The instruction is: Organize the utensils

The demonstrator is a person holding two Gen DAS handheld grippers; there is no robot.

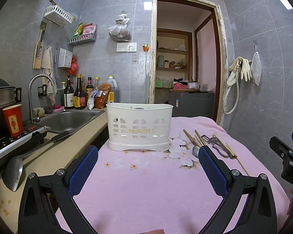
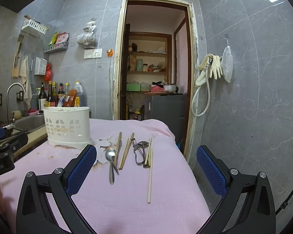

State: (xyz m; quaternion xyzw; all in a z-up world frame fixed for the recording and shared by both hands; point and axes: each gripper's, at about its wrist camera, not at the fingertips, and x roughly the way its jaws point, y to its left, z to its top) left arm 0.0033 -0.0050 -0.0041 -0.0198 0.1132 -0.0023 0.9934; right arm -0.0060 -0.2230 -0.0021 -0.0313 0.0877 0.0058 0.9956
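A white plastic utensil caddy [image 1: 139,127] [image 2: 67,126] stands upright on a pink cloth-covered table [image 1: 146,185] [image 2: 127,195]. To its right lie a metal spoon [image 2: 111,163] [image 1: 195,151], several wooden chopsticks [image 2: 126,152] [image 1: 193,138] and a metal peeler [image 2: 139,152] [image 1: 217,144]; one long chopstick [image 2: 150,179] lies nearest me. My left gripper [image 1: 147,167] is open in front of the caddy, holding nothing. My right gripper [image 2: 146,167] is open above the utensils, empty too. It also shows at the left wrist view's right edge [image 1: 289,156].
Left of the table runs a counter with a steel sink [image 1: 68,120], faucet [image 1: 39,89], sauce bottles [image 1: 78,93], a red cup [image 1: 13,120] on a cooktop and a ladle [image 1: 13,171]. An open doorway [image 2: 154,68] lies behind; the table's right edge drops to a tiled floor [image 2: 244,156].
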